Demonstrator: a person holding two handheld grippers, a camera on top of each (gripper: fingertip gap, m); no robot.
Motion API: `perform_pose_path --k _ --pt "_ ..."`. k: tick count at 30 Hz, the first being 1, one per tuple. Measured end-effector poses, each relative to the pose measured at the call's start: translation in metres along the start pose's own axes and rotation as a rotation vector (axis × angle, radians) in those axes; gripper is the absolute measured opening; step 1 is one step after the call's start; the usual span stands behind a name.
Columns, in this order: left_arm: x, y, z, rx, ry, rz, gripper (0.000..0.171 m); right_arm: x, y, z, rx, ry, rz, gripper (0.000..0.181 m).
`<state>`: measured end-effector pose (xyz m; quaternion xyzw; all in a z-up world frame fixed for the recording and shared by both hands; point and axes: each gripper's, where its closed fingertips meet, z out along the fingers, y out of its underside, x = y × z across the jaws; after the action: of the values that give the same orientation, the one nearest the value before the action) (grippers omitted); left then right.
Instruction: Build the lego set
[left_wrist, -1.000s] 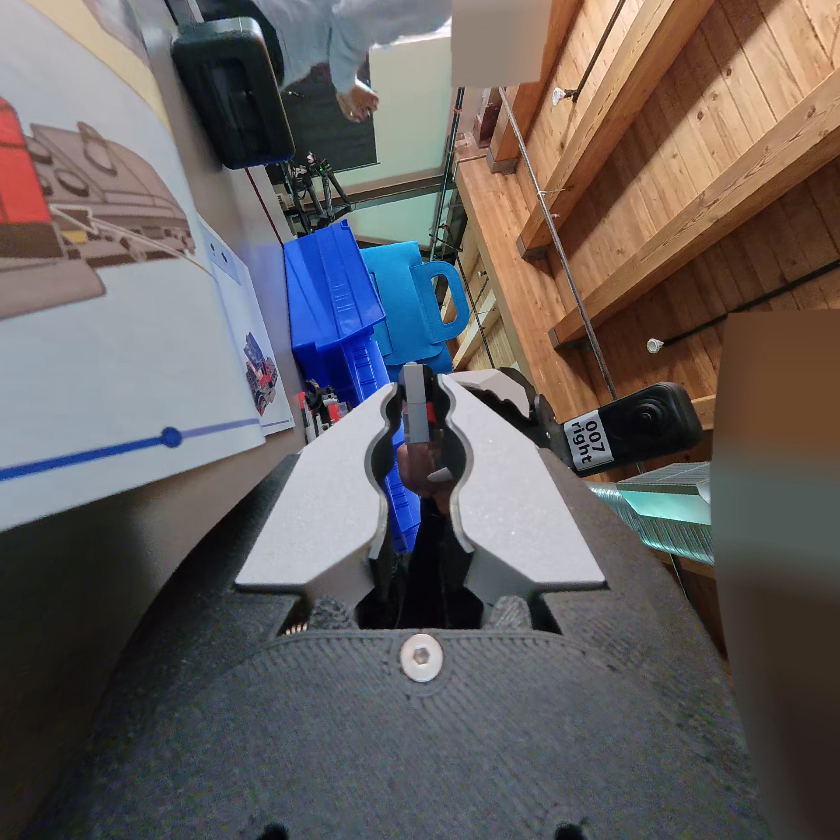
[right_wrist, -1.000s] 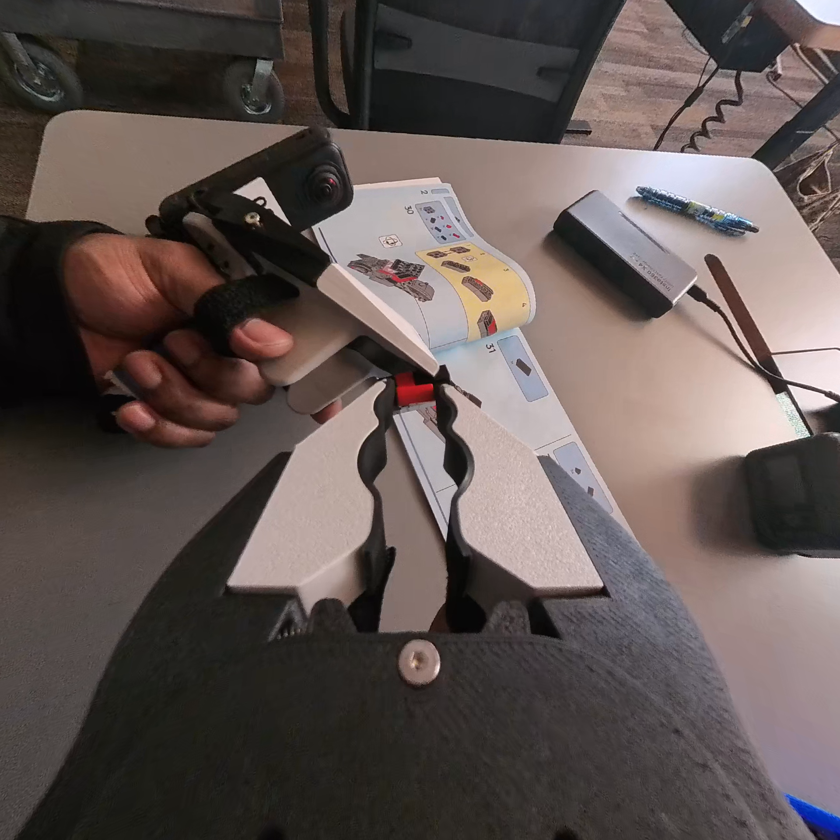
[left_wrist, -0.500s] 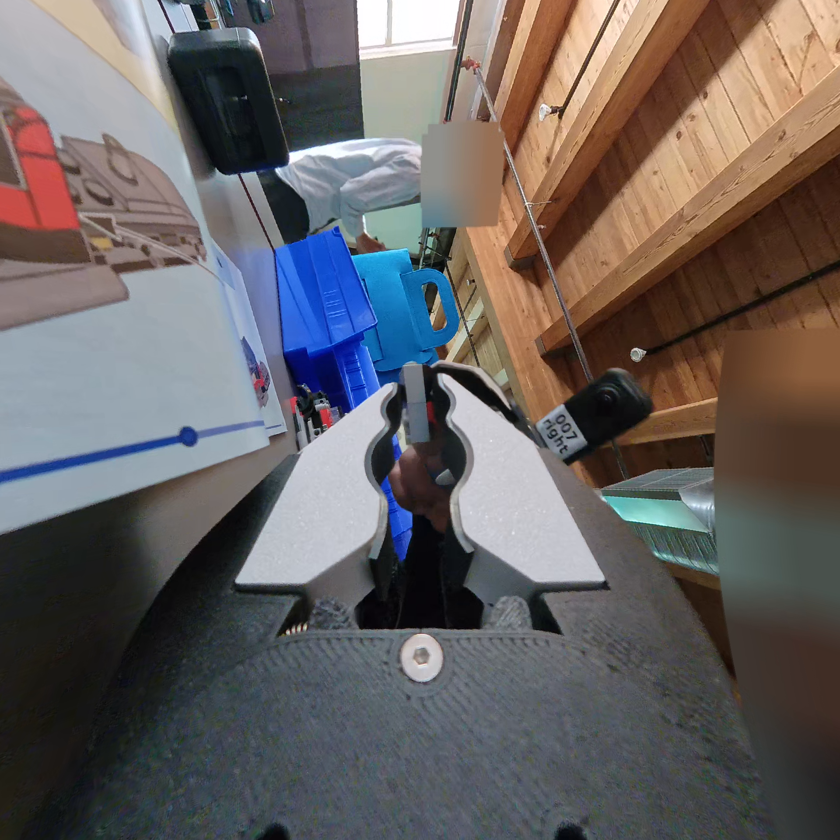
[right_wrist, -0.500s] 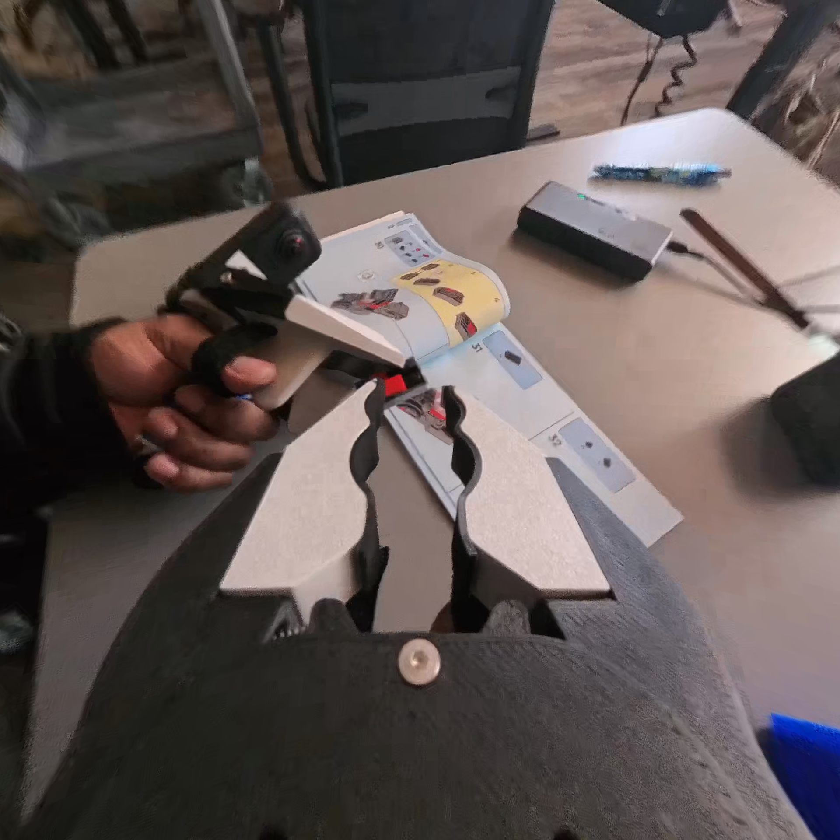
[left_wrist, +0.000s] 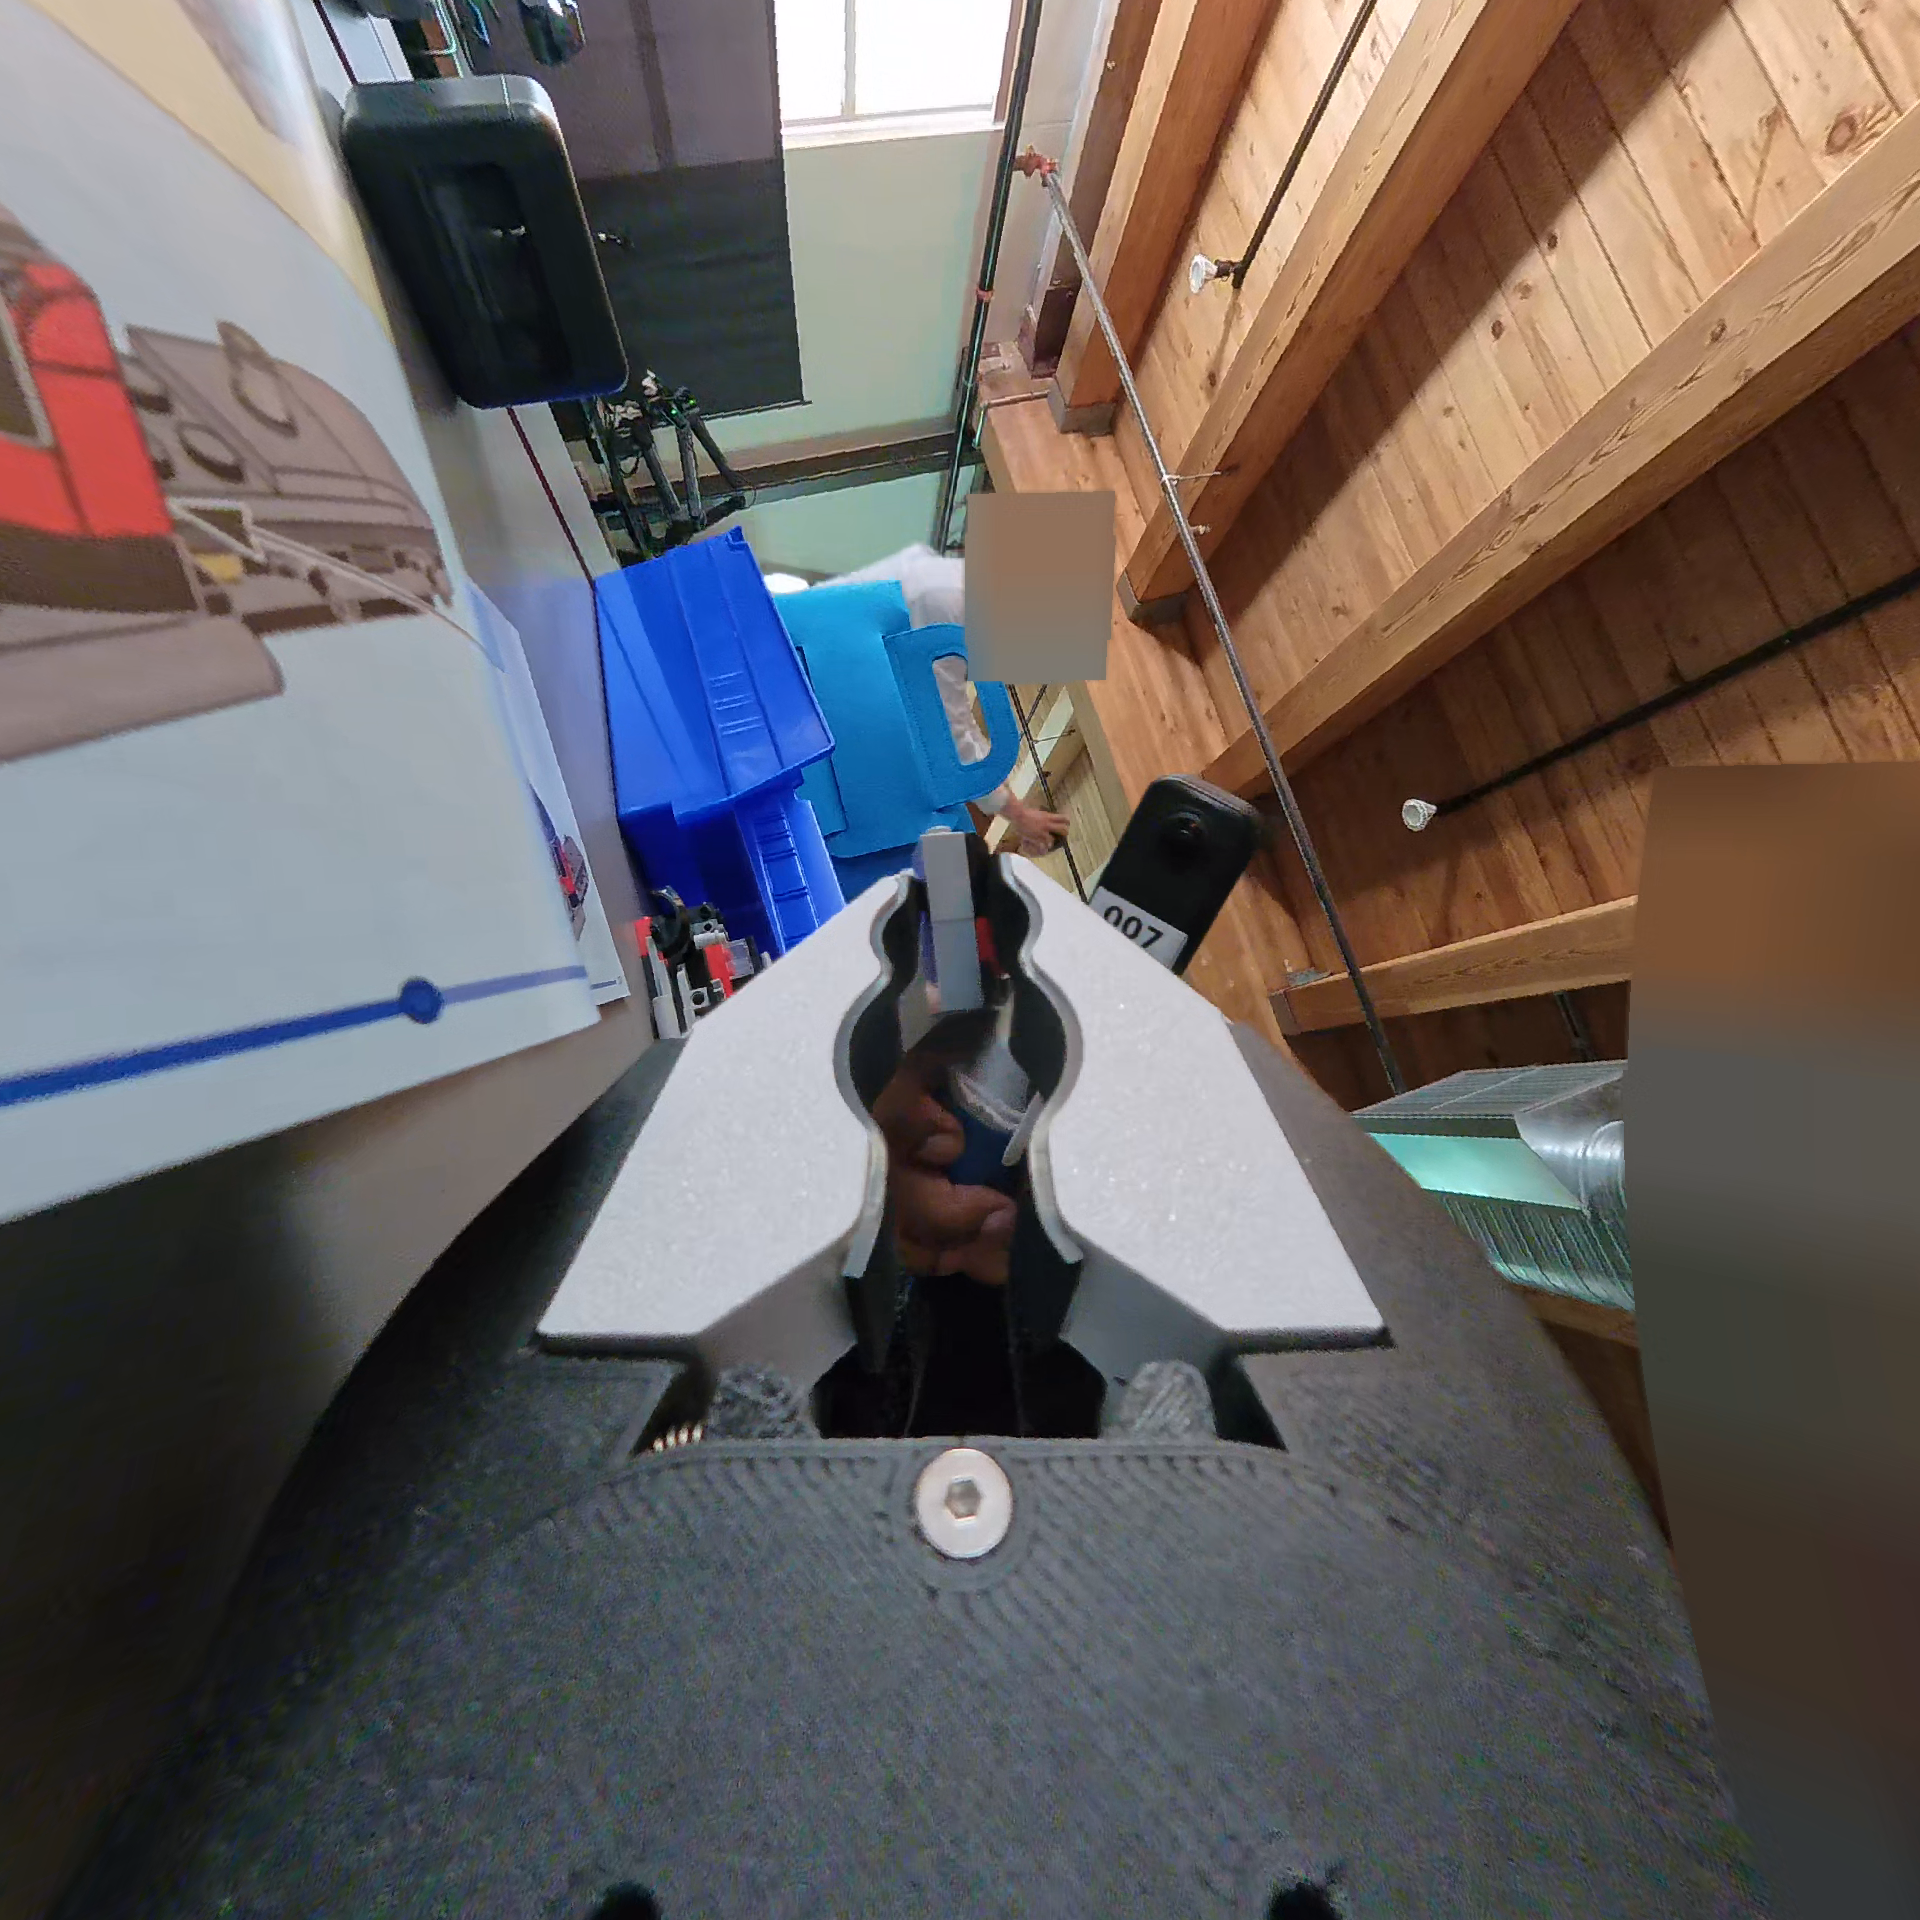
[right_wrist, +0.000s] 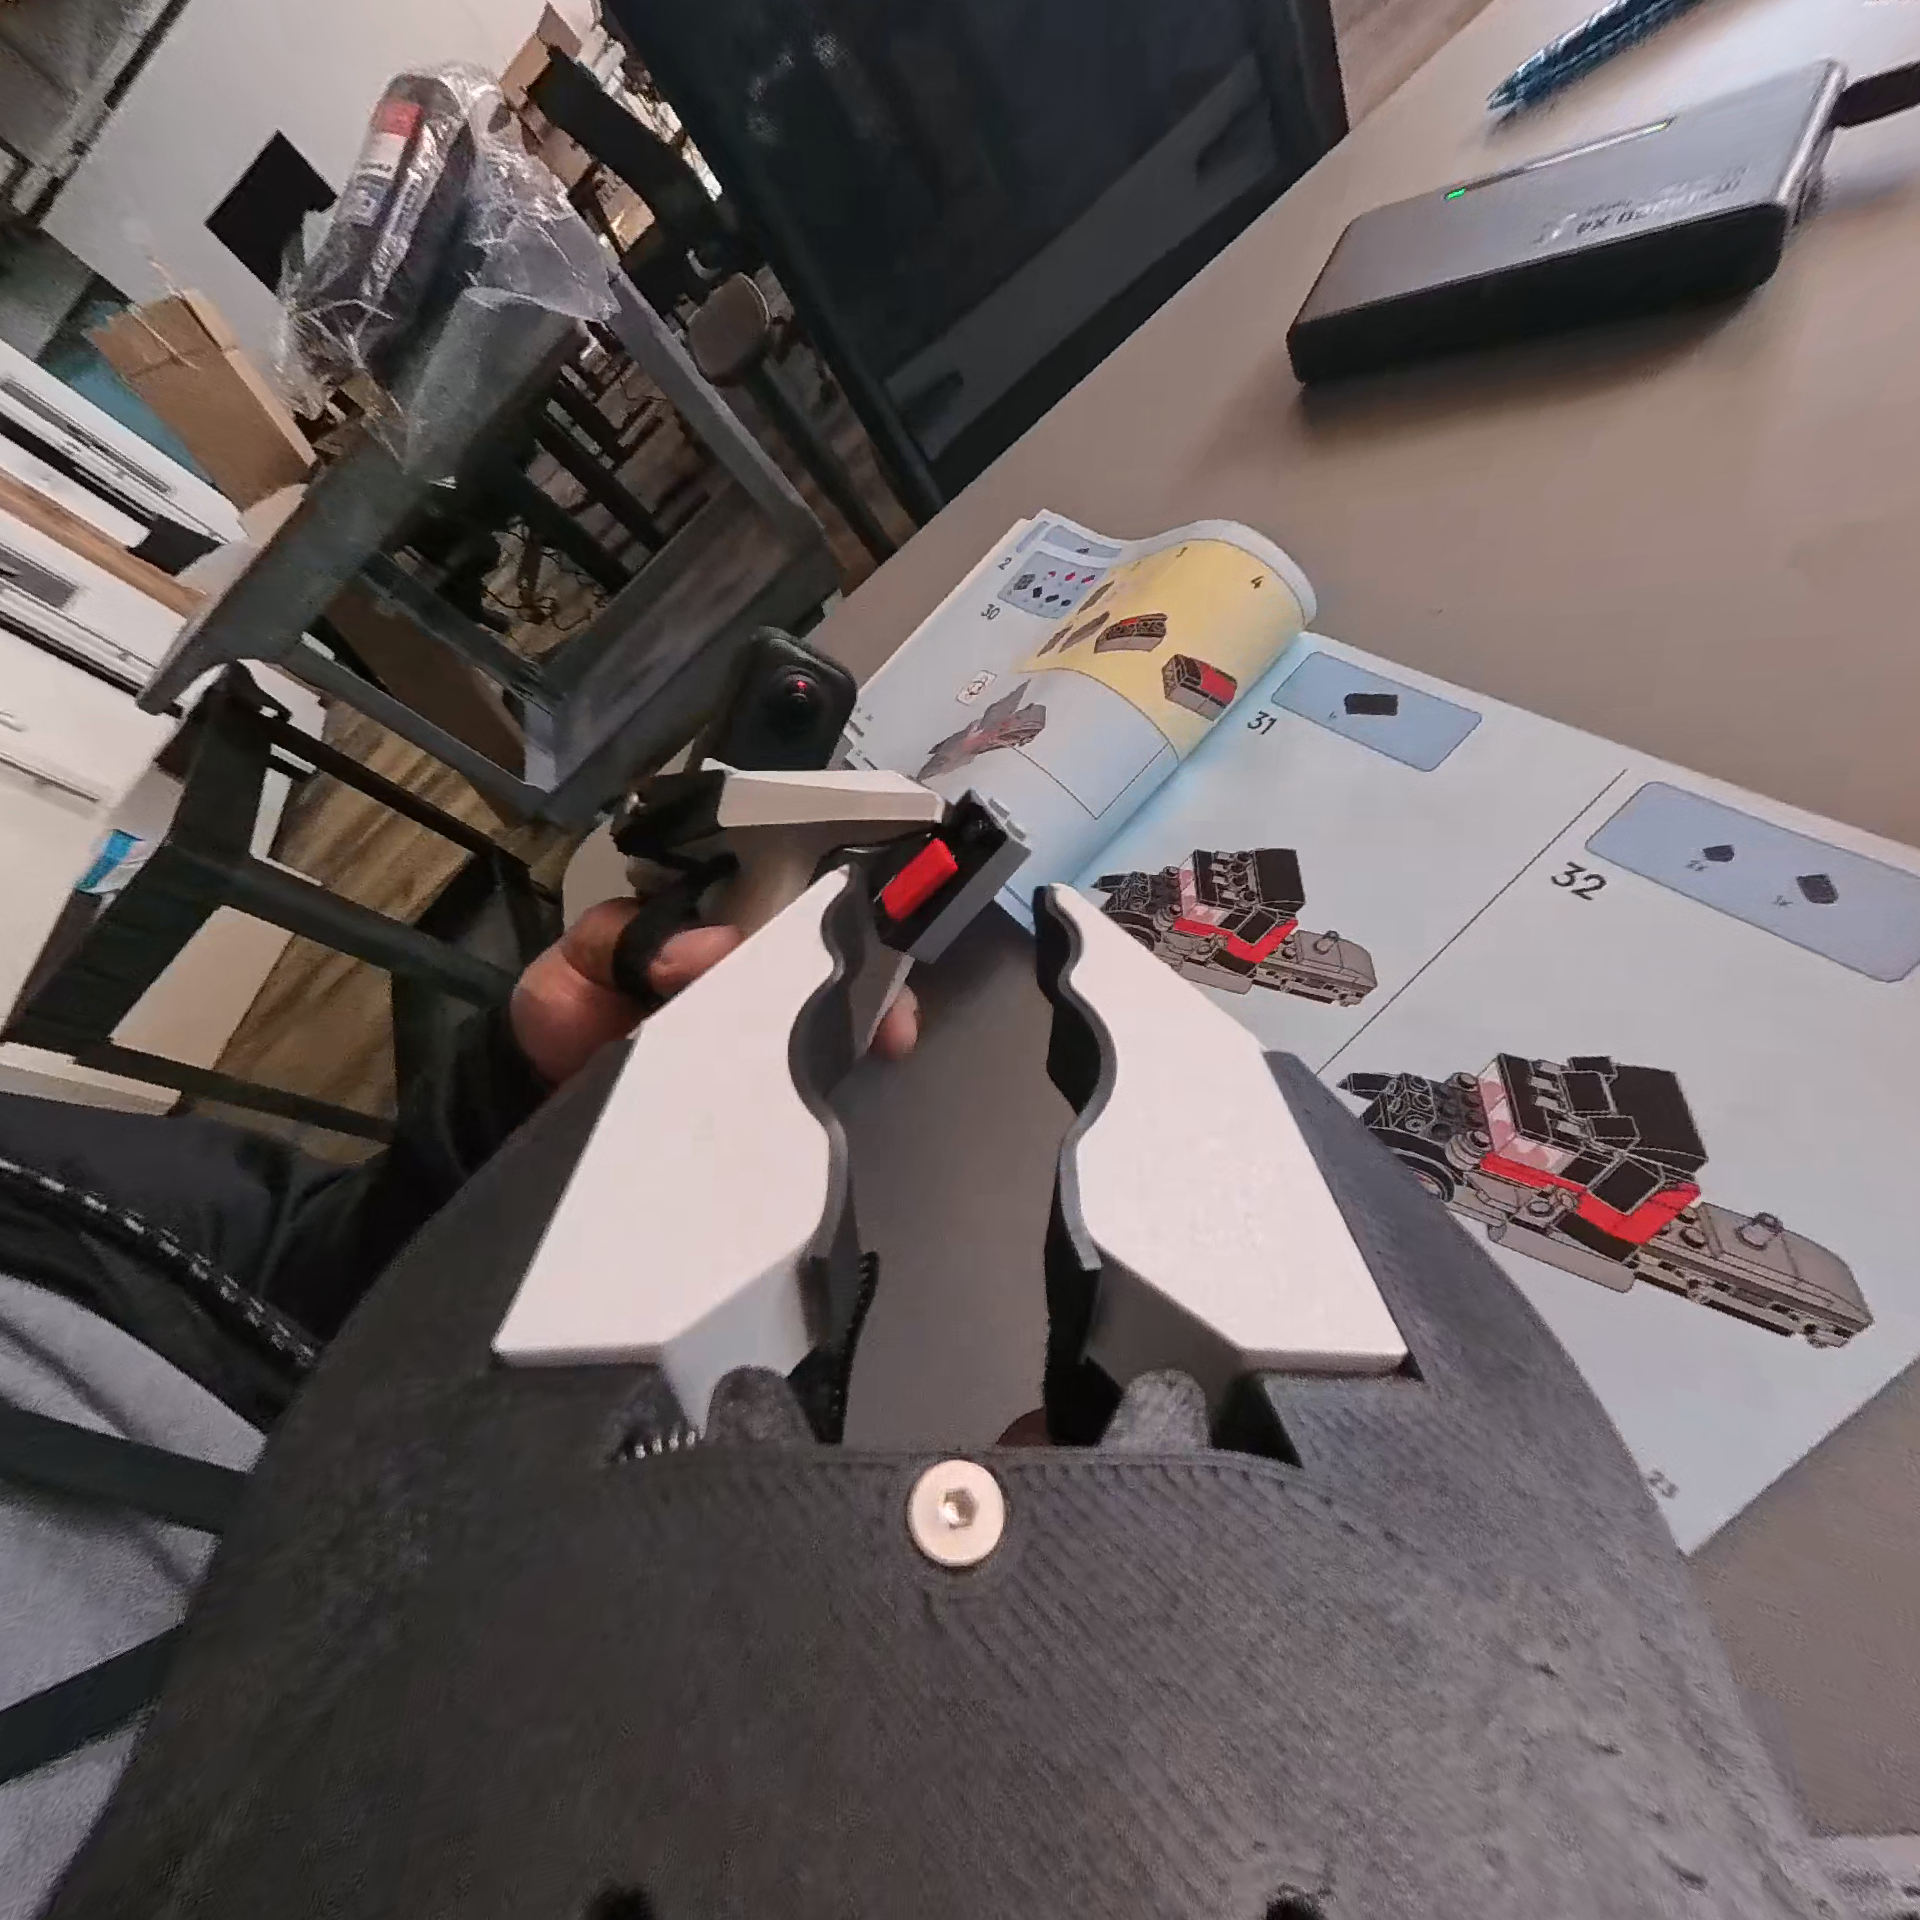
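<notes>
My left gripper (left_wrist: 954, 883) is shut on a small grey Lego sub-assembly (left_wrist: 954, 935) with a red piece on its side, held in the air above the table. In the right wrist view the left gripper (right_wrist: 831, 810) holds this grey, black and red sub-assembly (right_wrist: 951, 883) right at my right gripper's tips. My right gripper (right_wrist: 943, 890) is open and empty; its left fingertip (right_wrist: 831, 894) is close beside the sub-assembly. The open instruction booklet (right_wrist: 1455, 831) lies on the grey table below, and it also shows in the left wrist view (left_wrist: 260, 831).
A black power bank (right_wrist: 1558, 208) and a blue pen (right_wrist: 1579, 62) lie at the far side of the table. Blue bins (left_wrist: 717, 717), a partly built Lego model (left_wrist: 691, 951) and a black device (left_wrist: 488, 239) sit on the table. A black chair (right_wrist: 987, 208) stands past the table edge. The tips of both grippers are at nearly the same place.
My right gripper has opened off the red piece and tilted, so its jaws now stand wide apart. My left gripper still holds the sub-assembly.
</notes>
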<state>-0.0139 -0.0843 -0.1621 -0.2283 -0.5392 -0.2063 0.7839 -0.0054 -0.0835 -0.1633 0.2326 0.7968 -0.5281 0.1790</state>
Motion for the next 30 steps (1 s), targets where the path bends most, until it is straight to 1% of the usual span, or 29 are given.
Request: perform_pose_path --k 19,23,30 --pt "0.004 0.002 0.001 -0.012 0.024 0.010 0.014 0.003 -0.001 0.000 0.010 -0.041 0.052 0.028" --pt "0.006 0.003 0.001 -0.016 0.034 0.017 0.014 0.000 -0.001 0.001 0.013 -0.069 0.072 0.027" --pt "0.011 0.003 0.002 -0.004 0.042 0.091 0.014 -0.005 -0.005 0.002 0.063 -0.134 0.144 0.025"
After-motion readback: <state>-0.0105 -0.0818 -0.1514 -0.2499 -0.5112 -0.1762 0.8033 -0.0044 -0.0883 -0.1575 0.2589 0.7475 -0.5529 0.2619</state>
